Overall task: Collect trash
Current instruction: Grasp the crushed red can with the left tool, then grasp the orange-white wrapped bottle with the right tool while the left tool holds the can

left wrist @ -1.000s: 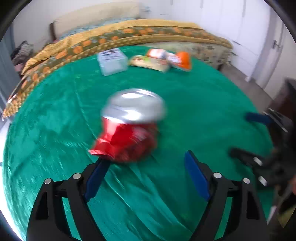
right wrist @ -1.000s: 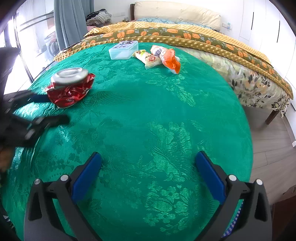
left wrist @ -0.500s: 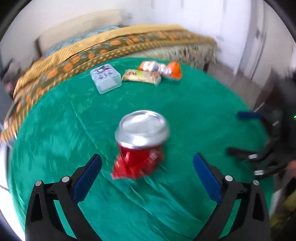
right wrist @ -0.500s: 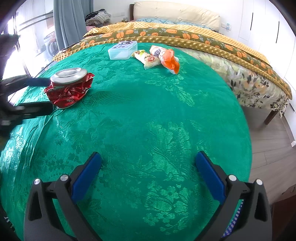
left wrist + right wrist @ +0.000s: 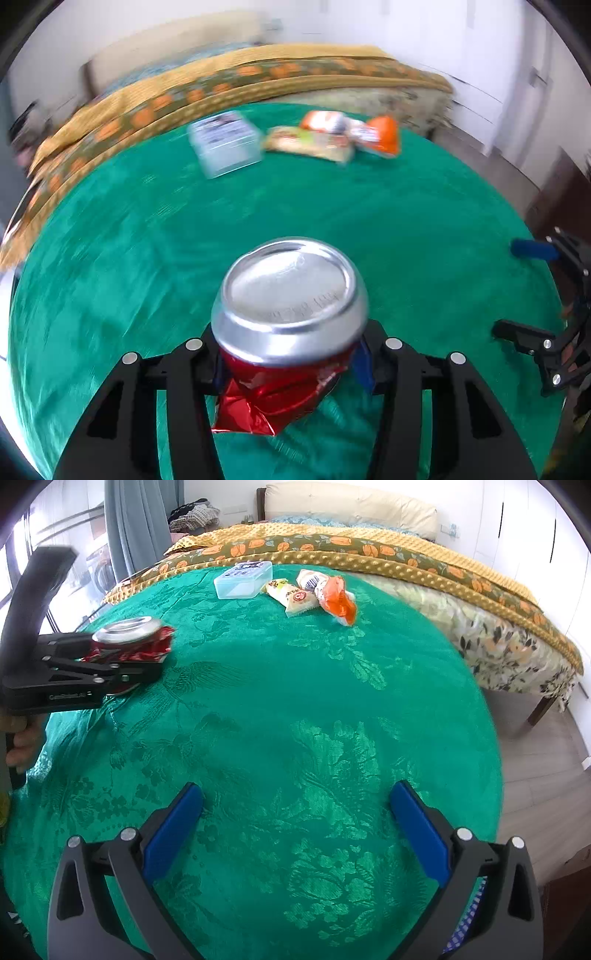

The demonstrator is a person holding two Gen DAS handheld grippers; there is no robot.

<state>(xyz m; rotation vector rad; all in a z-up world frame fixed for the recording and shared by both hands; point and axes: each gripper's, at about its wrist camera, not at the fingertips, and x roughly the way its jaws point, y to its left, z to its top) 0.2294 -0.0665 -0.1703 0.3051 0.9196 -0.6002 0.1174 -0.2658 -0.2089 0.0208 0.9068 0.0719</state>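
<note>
Green brocade cloth (image 5: 295, 709) covers the round table beside a bed; nearest, the right gripper (image 5: 295, 834) hangs spread and empty over the table's near edge; at the left edge the left gripper (image 5: 290, 363), angled down, is closing on the crushed red can (image 5: 288, 314), squat, lid up, between its pads; snack wrappers (image 5: 314, 594) and a plastic box (image 5: 242, 579) lie at the far edge, untouched

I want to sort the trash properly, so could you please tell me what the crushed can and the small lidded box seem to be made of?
Crushed can: thin metal, probably aluminium; bare silvery top, glossy red crumpled wall. Small lidded box: likely plastic; translucent, pale blue walls.
</note>
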